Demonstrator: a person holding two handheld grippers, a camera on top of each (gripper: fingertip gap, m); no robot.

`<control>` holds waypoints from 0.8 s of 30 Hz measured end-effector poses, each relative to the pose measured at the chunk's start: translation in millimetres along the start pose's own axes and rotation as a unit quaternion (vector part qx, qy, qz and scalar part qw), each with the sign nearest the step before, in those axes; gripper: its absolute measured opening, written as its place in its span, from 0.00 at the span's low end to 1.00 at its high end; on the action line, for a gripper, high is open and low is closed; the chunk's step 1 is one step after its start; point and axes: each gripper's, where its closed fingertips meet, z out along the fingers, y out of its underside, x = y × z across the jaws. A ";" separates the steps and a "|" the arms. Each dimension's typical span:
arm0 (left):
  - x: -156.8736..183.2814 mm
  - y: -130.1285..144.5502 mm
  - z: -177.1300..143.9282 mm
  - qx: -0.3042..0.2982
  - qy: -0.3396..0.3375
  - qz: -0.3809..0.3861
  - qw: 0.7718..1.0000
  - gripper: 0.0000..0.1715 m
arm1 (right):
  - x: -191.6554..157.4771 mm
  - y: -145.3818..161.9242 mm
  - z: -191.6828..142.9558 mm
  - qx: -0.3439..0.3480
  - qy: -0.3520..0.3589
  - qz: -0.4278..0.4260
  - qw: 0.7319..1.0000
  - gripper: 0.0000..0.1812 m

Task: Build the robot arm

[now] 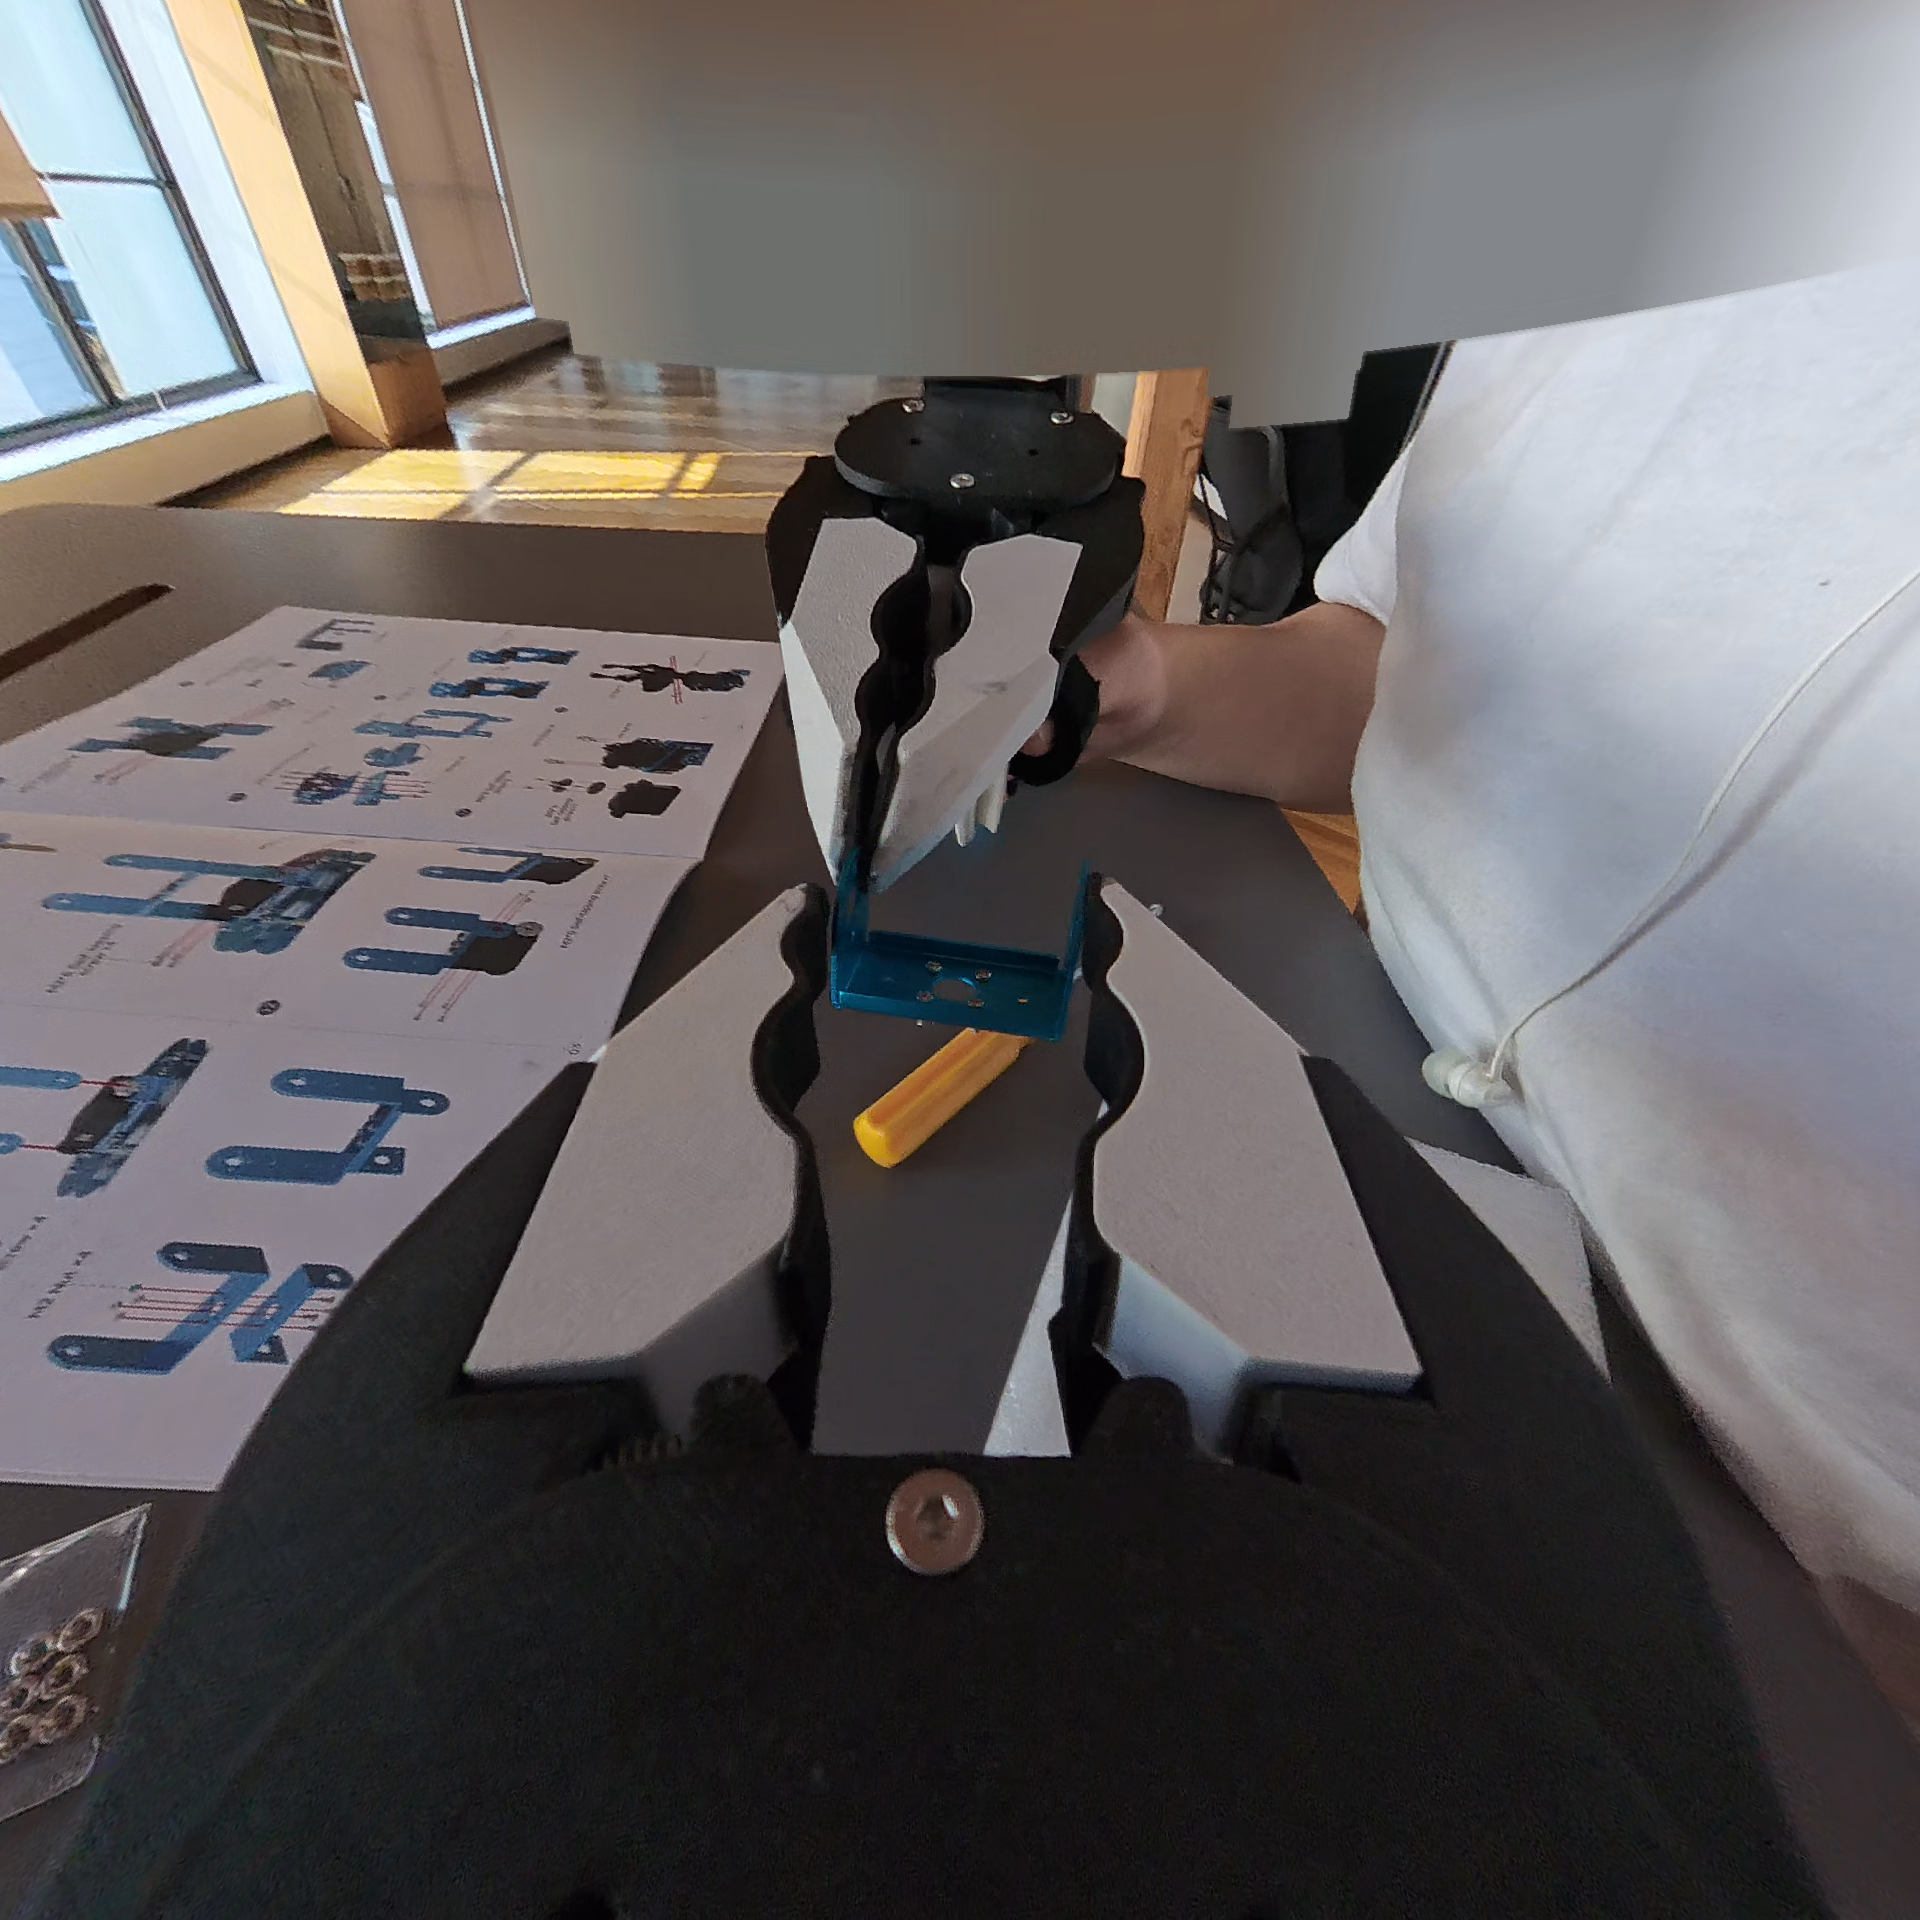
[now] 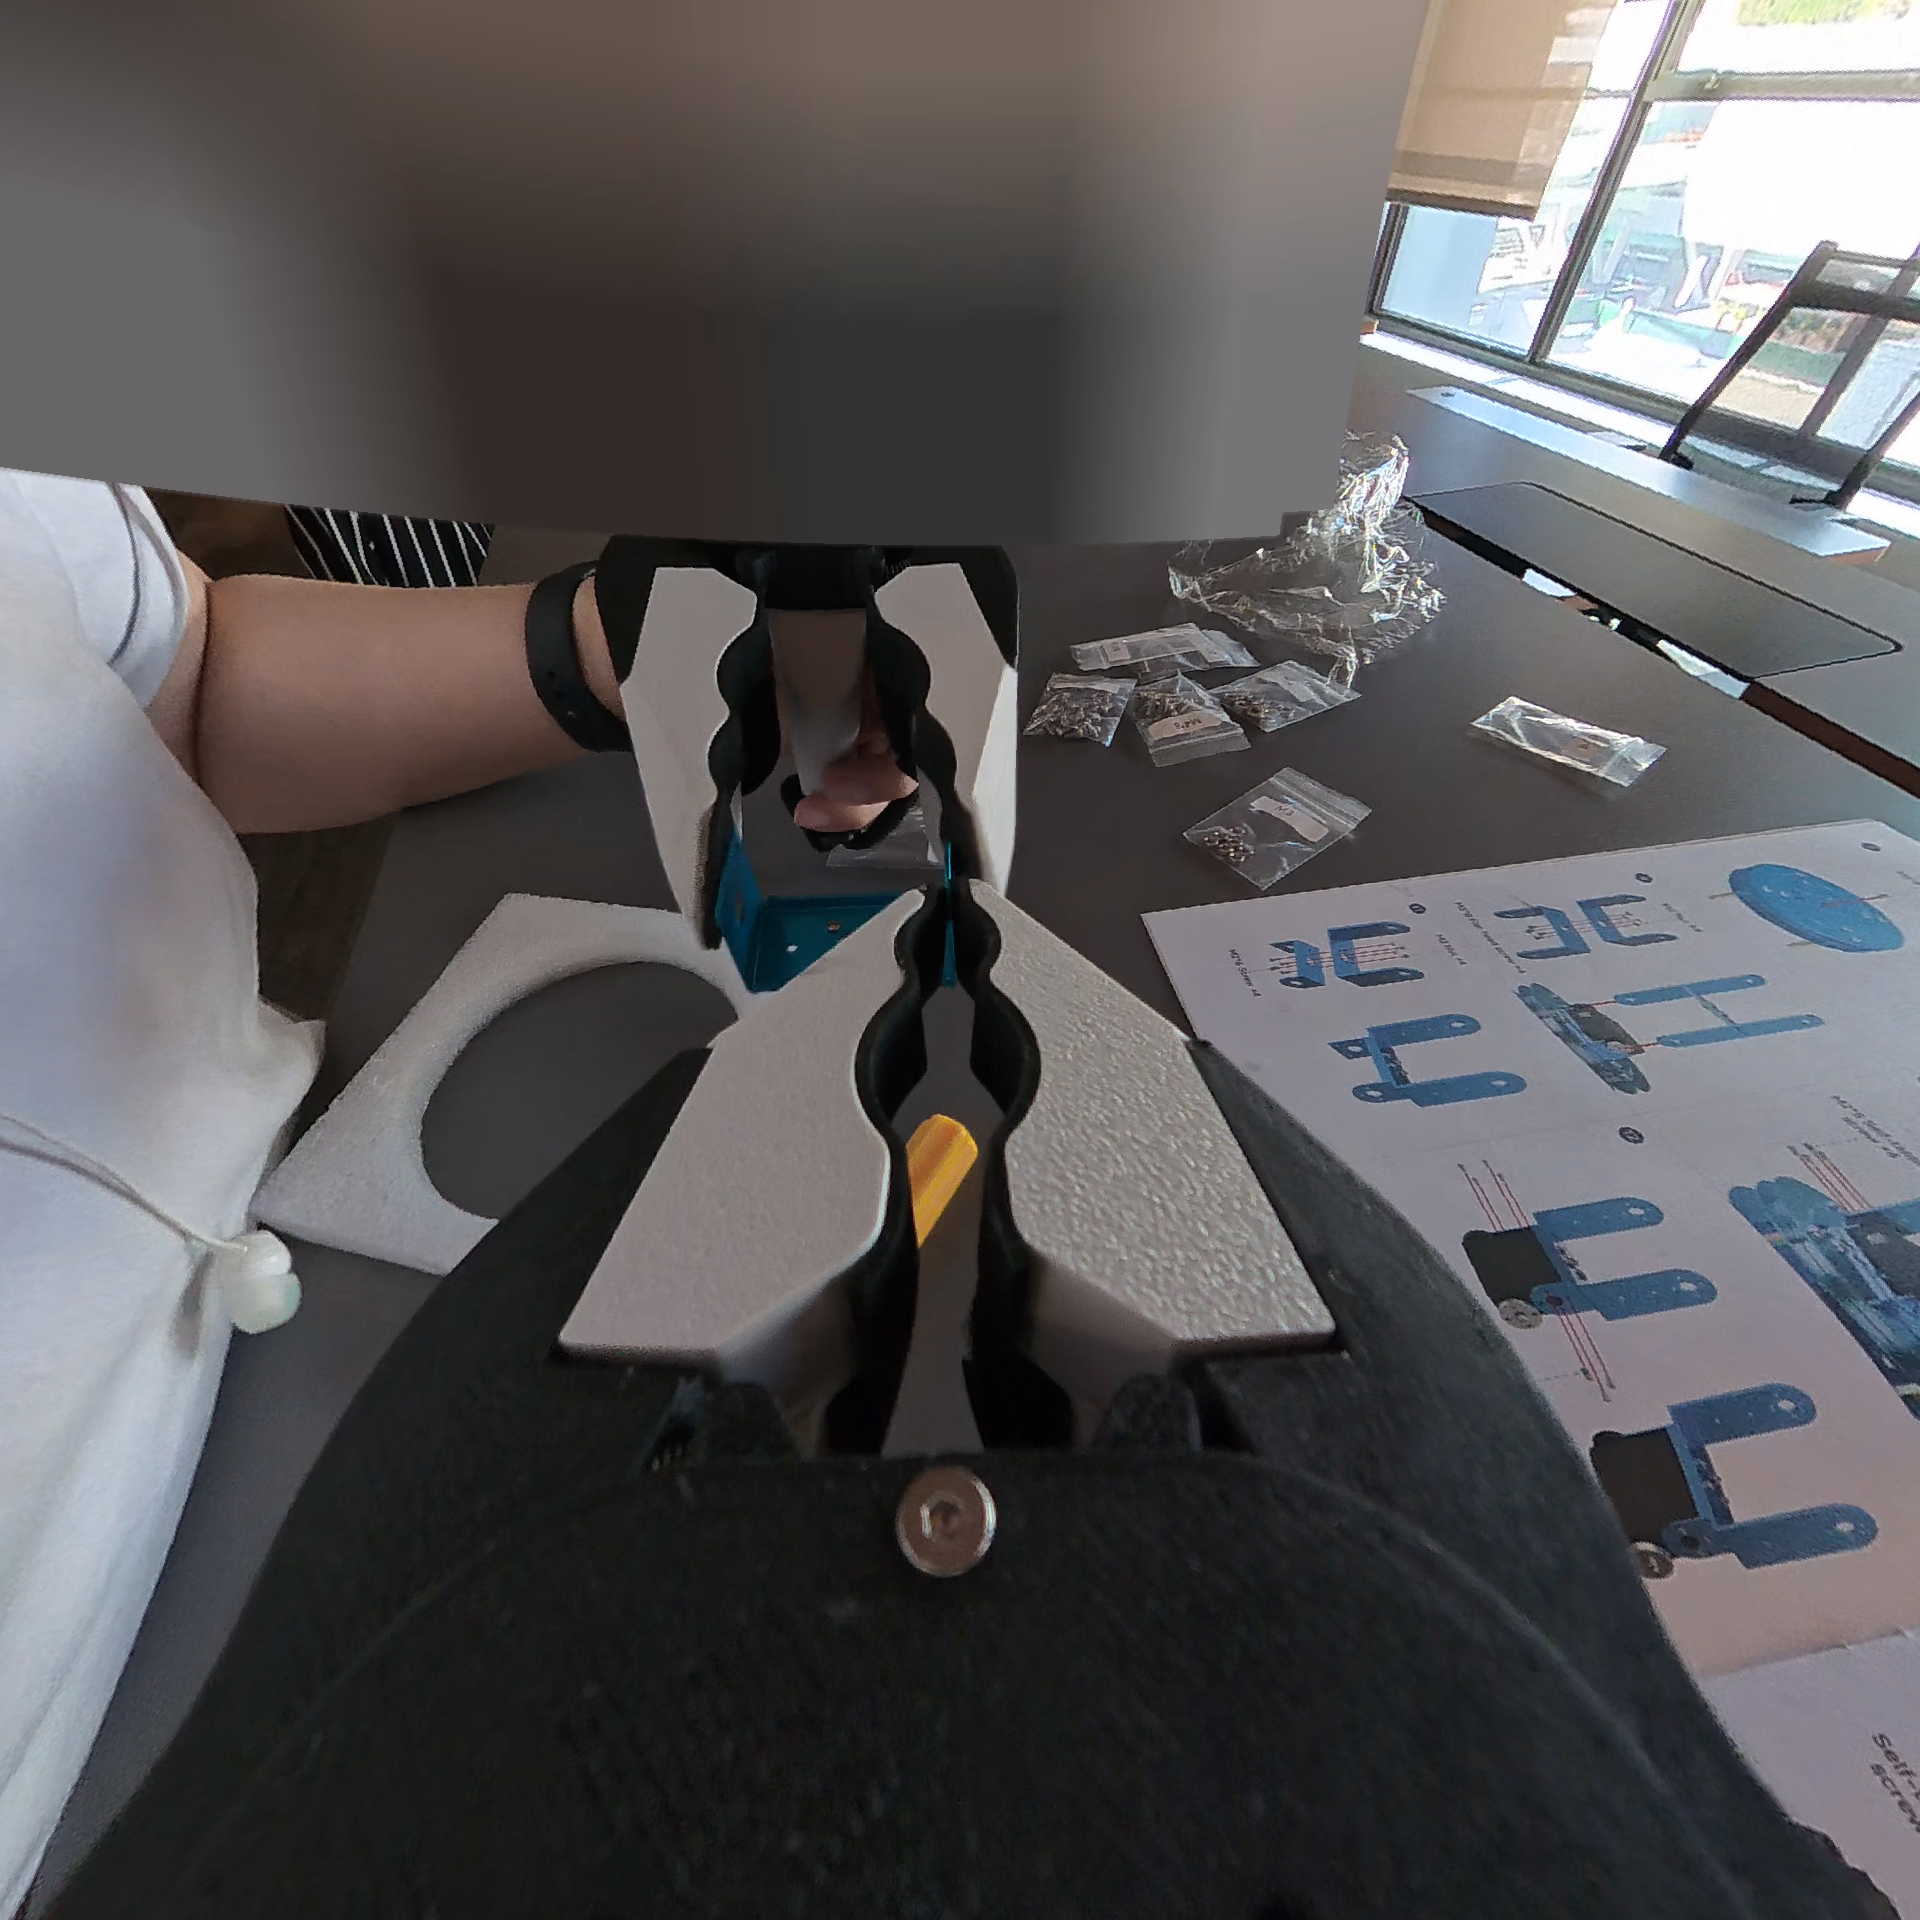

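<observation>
Small clear zip bags (image 2: 1184, 707) at two o'clock, each holding metal screws or nuts; one more bag of nuts (image 1: 57, 1662) at eight o'clock. Right gripper (image 2: 940, 899) clenched on one upright wall of the blue U-bracket (image 1: 951, 971); left gripper (image 1: 951, 920) spread wide around that bracket, grasping nothing. Yellow screwdriver handle (image 1: 935, 1096) just beneath, lying on the dark table (image 1: 623, 561). Assembly sheets (image 1: 312, 935), white foam (image 2: 436, 1049), crumpled plastic wrap (image 2: 1320, 561); windows (image 2: 1662, 208) beyond.

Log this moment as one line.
left hand-held gripper: straddles blue bracket | right hand-held gripper: shut on bracket wall | below: yellow handle
</observation>
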 end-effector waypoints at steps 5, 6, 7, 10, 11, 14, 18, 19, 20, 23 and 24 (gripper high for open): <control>2.5 5.8 0.9 -0.015 0.012 -0.010 1.000 0.27 | -1.5 6.0 1.5 -0.006 -0.006 0.019 1.000 0.00; 2.8 6.3 1.1 -0.018 0.012 -0.007 1.000 0.27 | -1.7 6.2 1.4 -0.005 -0.004 0.016 1.000 0.00; 2.8 6.6 1.1 -0.020 0.010 -0.004 1.000 0.27 | -1.9 6.2 1.5 -0.005 -0.004 0.015 1.000 0.00; 1.9 4.4 0.3 -0.020 0.004 0.001 1.000 0.27 | -1.4 4.7 1.9 0.002 -0.005 0.023 1.000 0.00; 1.4 2.9 0.1 -0.017 0.001 0.004 1.000 0.27 | -1.0 3.0 1.8 0.008 -0.004 0.025 1.000 0.00; -5.4 3.1 -2.4 -0.022 -0.023 0.016 0.999 0.27 | 3.3 -2.3 0.0 0.027 0.009 0.020 0.999 0.03; -18.7 -2.3 -12.6 -0.005 -0.051 0.008 0.999 0.27 | 14.8 -10.7 -8.0 0.050 0.045 0.018 0.998 0.06; -23.3 -3.8 -16.5 0.000 -0.061 0.005 0.998 0.27 | 19.1 -13.4 -11.5 0.060 0.059 0.017 0.996 0.07; -27.5 -5.5 -20.7 0.006 -0.069 0.002 0.998 0.27 | 24.4 -15.1 -15.3 0.066 0.075 0.017 0.995 0.07; -39.8 -11.2 -32.6 0.018 -0.102 0.000 0.995 0.27 | 42.9 -20.4 -30.5 0.075 0.124 0.028 0.989 0.10; -43.5 -12.7 -36.0 0.021 -0.112 0.001 0.993 0.27 | 49.0 -25.6 -38.7 0.085 0.137 0.035 0.986 0.10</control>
